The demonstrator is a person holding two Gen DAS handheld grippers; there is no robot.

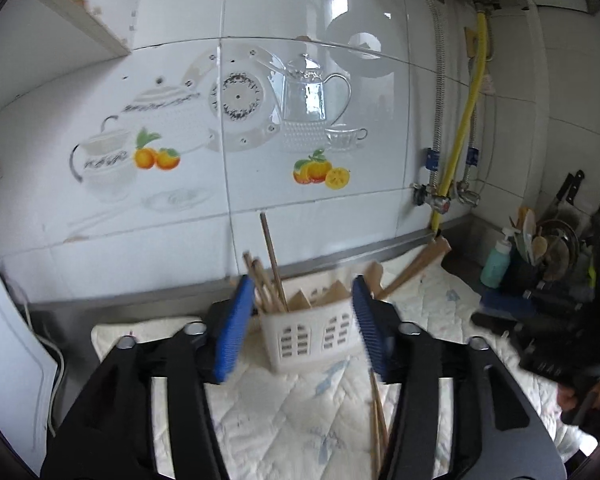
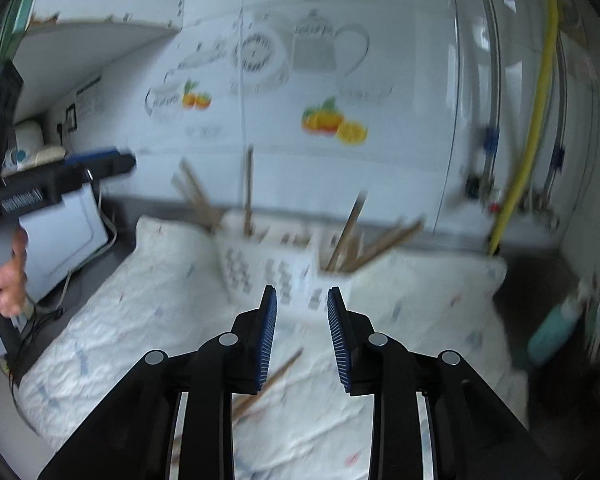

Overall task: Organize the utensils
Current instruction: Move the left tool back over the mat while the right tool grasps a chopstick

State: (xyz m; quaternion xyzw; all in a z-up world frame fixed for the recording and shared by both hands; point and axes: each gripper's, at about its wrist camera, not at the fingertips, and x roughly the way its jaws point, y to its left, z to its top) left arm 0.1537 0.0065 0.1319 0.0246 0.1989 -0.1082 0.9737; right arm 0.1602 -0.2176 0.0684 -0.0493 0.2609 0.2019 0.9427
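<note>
A white slotted utensil basket (image 1: 300,336) stands on a quilted white cloth (image 1: 280,420) by the tiled wall. Wooden chopsticks (image 1: 266,276) lean out of its left end, and a wooden spatula (image 1: 412,268) rests behind it. Loose chopsticks (image 1: 376,420) lie on the cloth under my left gripper (image 1: 302,292), which is open and empty just short of the basket. In the right wrist view, which is blurred, the basket (image 2: 260,268) holds more chopsticks (image 2: 356,236). My right gripper (image 2: 301,296) is narrowly open with nothing between its pads, above a loose chopstick (image 2: 272,380).
A dish rack (image 1: 548,256) with knives and spoons and a teal bottle (image 1: 496,264) stand at the right. A yellow hose (image 1: 460,128) and metal pipes run down the wall. A white appliance (image 1: 8,360) with cables sits at the left. A hand (image 2: 8,276) holds the other gripper.
</note>
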